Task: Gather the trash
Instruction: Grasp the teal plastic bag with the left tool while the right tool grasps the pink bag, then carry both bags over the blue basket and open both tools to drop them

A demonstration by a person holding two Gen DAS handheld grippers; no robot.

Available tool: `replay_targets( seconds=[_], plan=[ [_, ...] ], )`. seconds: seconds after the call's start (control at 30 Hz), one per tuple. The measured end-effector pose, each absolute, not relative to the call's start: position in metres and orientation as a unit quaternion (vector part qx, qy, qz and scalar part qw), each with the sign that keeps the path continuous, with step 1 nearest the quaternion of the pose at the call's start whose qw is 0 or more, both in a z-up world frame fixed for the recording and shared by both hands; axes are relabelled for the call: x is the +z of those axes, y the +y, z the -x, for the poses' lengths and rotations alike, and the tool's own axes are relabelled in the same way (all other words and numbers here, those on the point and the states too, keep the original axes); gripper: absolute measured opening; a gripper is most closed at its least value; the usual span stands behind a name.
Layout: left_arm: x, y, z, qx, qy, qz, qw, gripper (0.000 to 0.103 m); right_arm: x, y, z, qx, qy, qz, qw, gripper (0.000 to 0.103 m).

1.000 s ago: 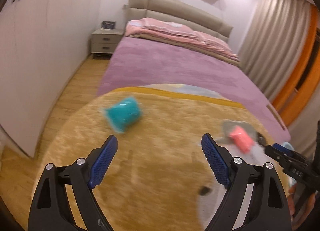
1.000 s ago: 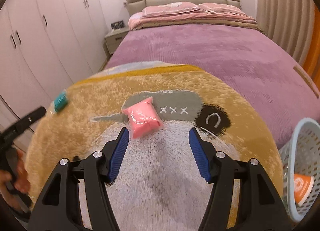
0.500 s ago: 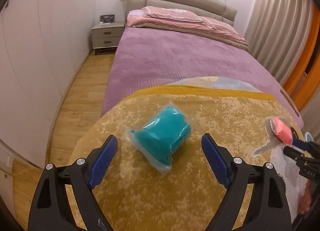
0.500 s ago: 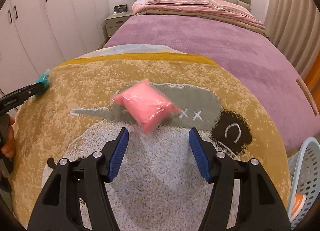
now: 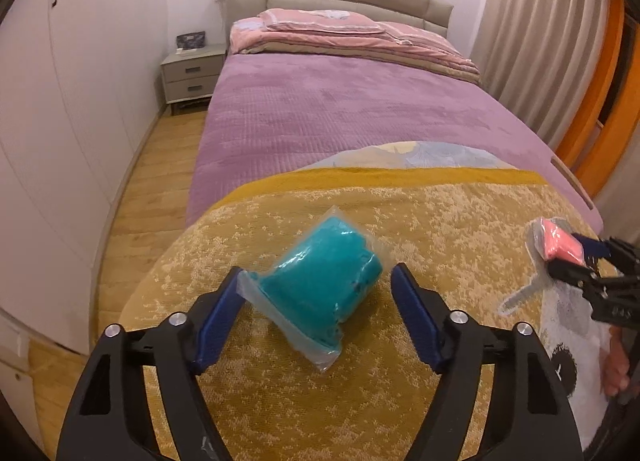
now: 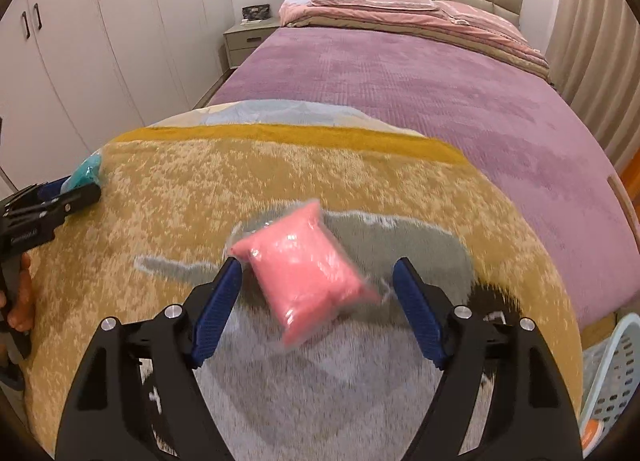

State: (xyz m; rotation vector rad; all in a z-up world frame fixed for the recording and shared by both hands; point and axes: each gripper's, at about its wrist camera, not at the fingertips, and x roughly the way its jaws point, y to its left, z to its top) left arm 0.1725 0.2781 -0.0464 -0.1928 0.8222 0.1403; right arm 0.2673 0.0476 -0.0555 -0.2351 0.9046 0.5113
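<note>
Left gripper (image 5: pixel 316 311) pointed down at a mustard-yellow rug (image 5: pixel 440 221) draped over the foot of a bed (image 5: pixel 340 113) with a purple cover. Jaws had just been closing, though they stood apart at this moment. Teal packet (image 5: pixel 320 293) — a soft teal bundle sealed in clear plastic — lay on the rug between the blue pads. The plastic's corner touched the left pad (image 5: pixel 222 321); a gap showed on the right side, so no grip.

Right gripper (image 6: pixel 318 303) likewise angled down over the same rug, above its grey-and-white patterned part. Jaws had just been opening and stood wide. Pink packet (image 6: pixel 308 265), also in clear wrap, lay on the rug between the pads, slightly blurred. Its upper corner sat just beside the left pad (image 6: pixel 218 309); whether it touched could not be told. Clear space on the right — not held.

Each gripper showed at the edge of the other's view: the right one beside the pink packet at the far right of the left wrist view, the left one beside the teal packet at the far left of the right wrist view, a hand (image 6: pixel 22 301) on its grip.

A pale blue plastic basket (image 6: pixel 618 377) stood low at the rug's right edge, something orange inside it. White wardrobe doors (image 6: pixel 120 41) lined the left wall; a nightstand (image 5: pixel 192 73) stood by the padded headboard.
</note>
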Motion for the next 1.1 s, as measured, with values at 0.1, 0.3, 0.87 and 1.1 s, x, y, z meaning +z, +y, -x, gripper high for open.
replay_targets(
  seconds=[0.1, 0.3, 0.87, 1.1],
  plan=[
    [-0.047, 0.275, -0.172, 0.069, 0.399, 0.087, 0.91, 0.063, -0.056, 0.055, -0.269, 0.247, 0.427, 0.124, 0.861, 0.074],
    [-0.045, 0.272, -0.171, 0.067, 0.397, 0.089, 0.911, 0.05, -0.055, 0.062, -0.256, 0.262, 0.412, 0.14, 0.862, 0.037],
    [-0.019, 0.203, -0.151, 0.011, 0.372, 0.084, 0.924, 0.047, -0.027, 0.013, -0.218, 0.256, 0.384, 0.078, 0.884, 0.036],
    [0.006, 0.148, -0.142, -0.032, 0.348, 0.092, 0.932, 0.047, 0.006, -0.035, -0.191, 0.223, 0.355, 0.057, 0.906, 0.036]
  ],
)
